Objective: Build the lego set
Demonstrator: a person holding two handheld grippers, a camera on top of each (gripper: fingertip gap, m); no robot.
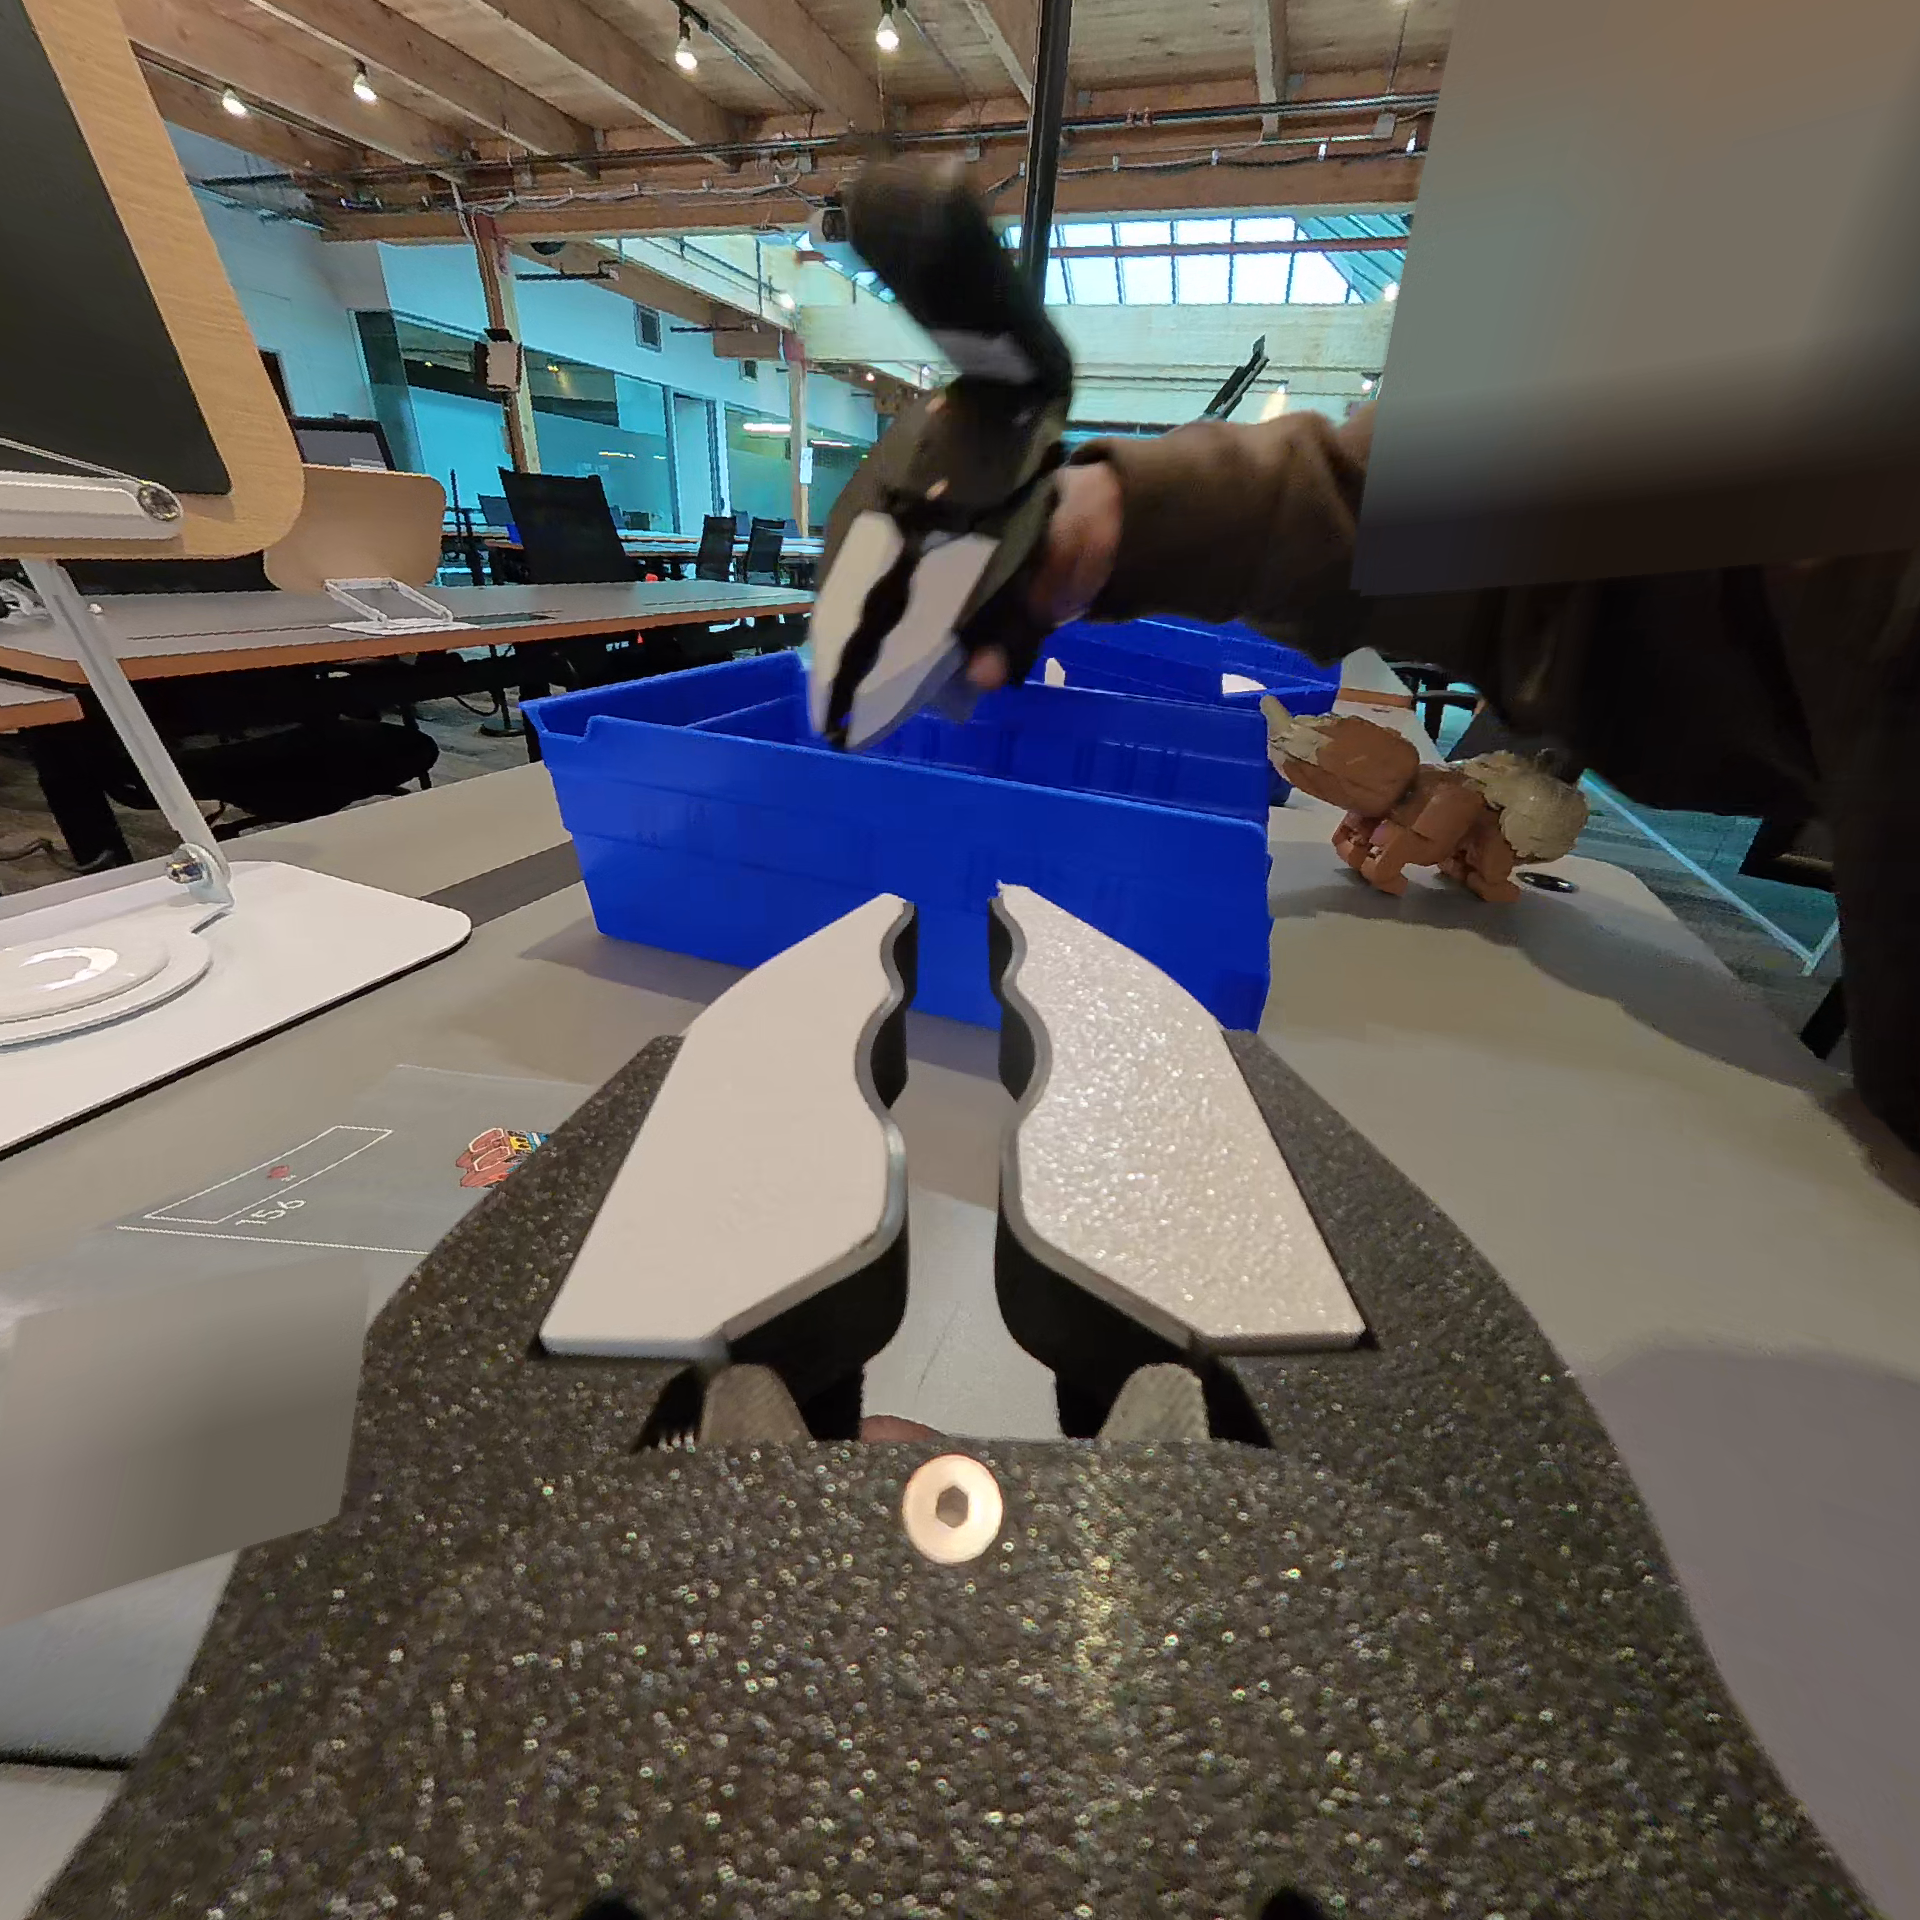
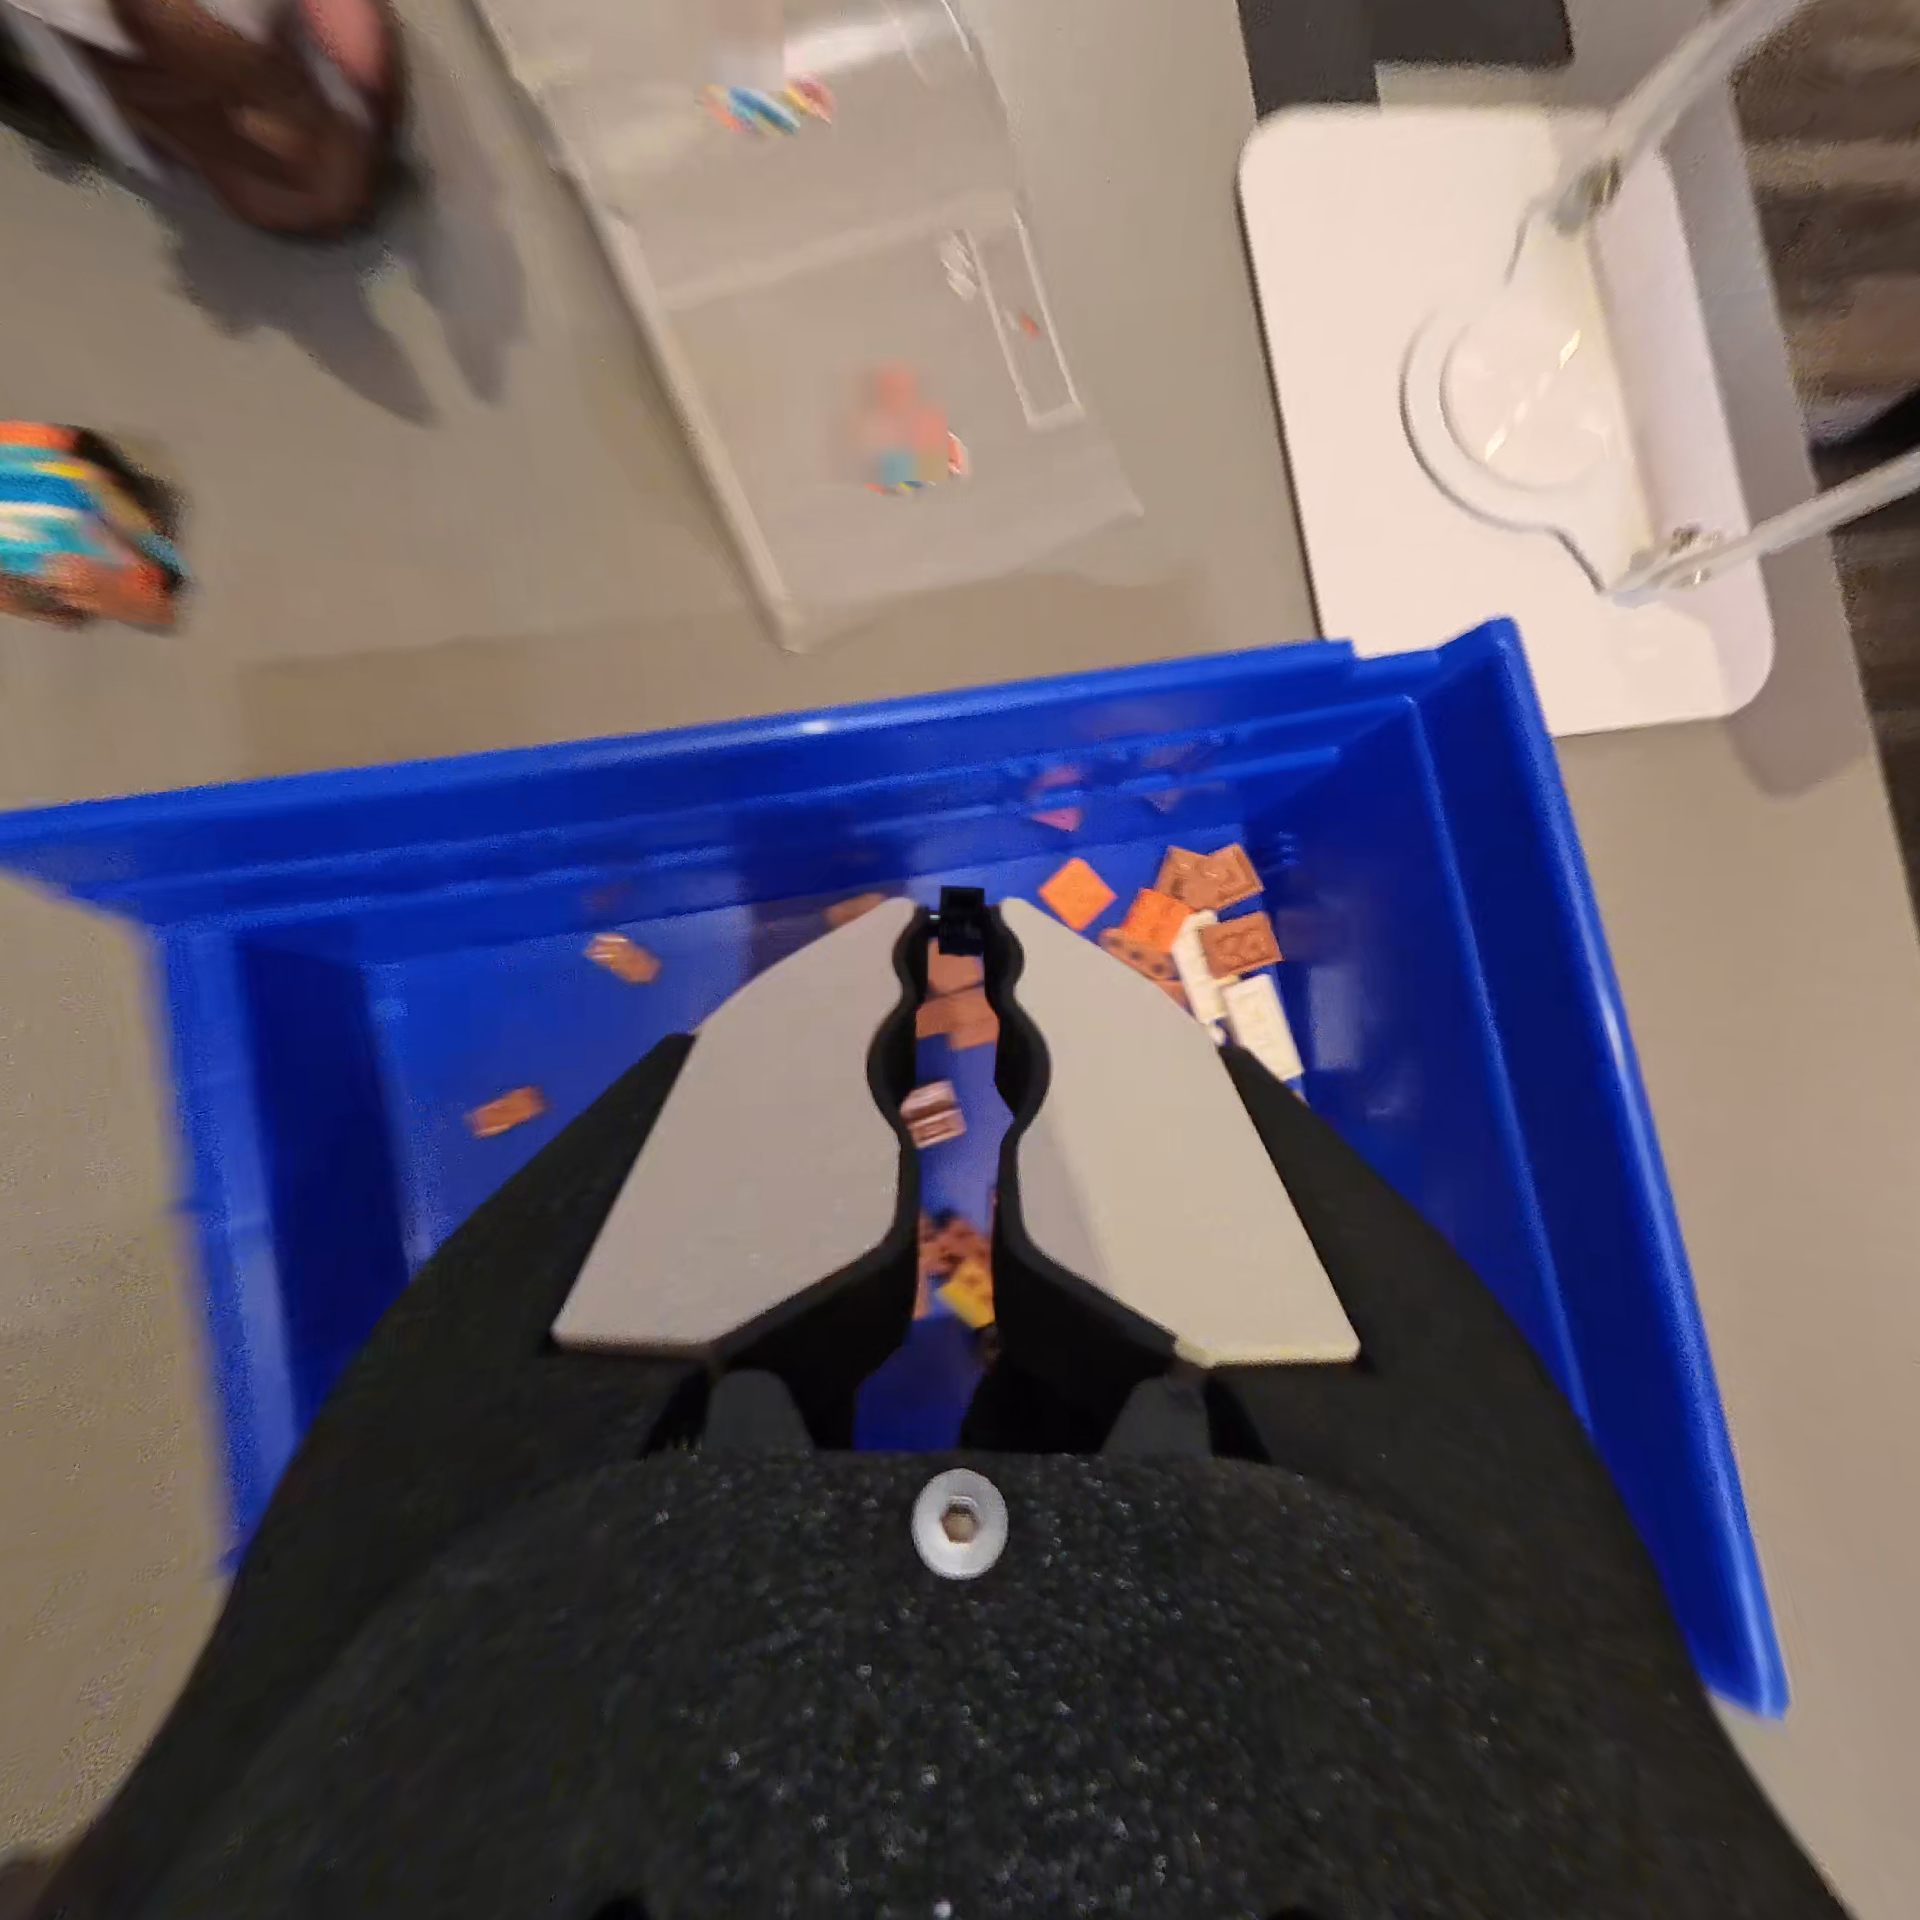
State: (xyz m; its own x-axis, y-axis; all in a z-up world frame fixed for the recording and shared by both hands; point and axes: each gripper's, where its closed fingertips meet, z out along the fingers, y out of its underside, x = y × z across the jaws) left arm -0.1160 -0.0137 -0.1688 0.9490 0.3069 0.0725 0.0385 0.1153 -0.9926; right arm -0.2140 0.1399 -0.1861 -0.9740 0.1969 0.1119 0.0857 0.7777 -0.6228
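Left gripper (image 1: 951,914): I held it low over the grey table (image 1: 1455,1091), pointed at the near wall of the blue bin (image 1: 935,852). Its fingers stood a little apart with nothing between them.

Right gripper (image 2: 961,914): I had it tipped down into the bin (image 2: 1507,935). Its tips were nearly together and pinched on a small black piece (image 2: 958,920) — the view was blurred, so I read that as a grip, not with full certainty. In the left wrist view this gripper (image 1: 842,732) hung over the bin's far left part, held by a hand (image 1: 1070,540) in a brown sleeve.

Loose pieces: orange, tan and white plates (image 2: 1195,935) lay mostly in the far right corner of the bin floor, with a few scattered to the left and one yellow piece nearer the gripper body.

Built model: a brown and cream animal figure (image 1: 1423,800) stood on the table to the right of the bin, just beside it.

Second bin: another blue bin (image 1: 1195,655) sat behind the first.

Instruction booklet (image 2: 831,312): it lay open on the table beyond the bin — pages too blurred to make out.

White stand base (image 1: 208,966): it rested on the table left of the bin, close by it.

Colourful block (image 2: 73,530): it sat at the left edge of the right wrist view, well apart from the bin.
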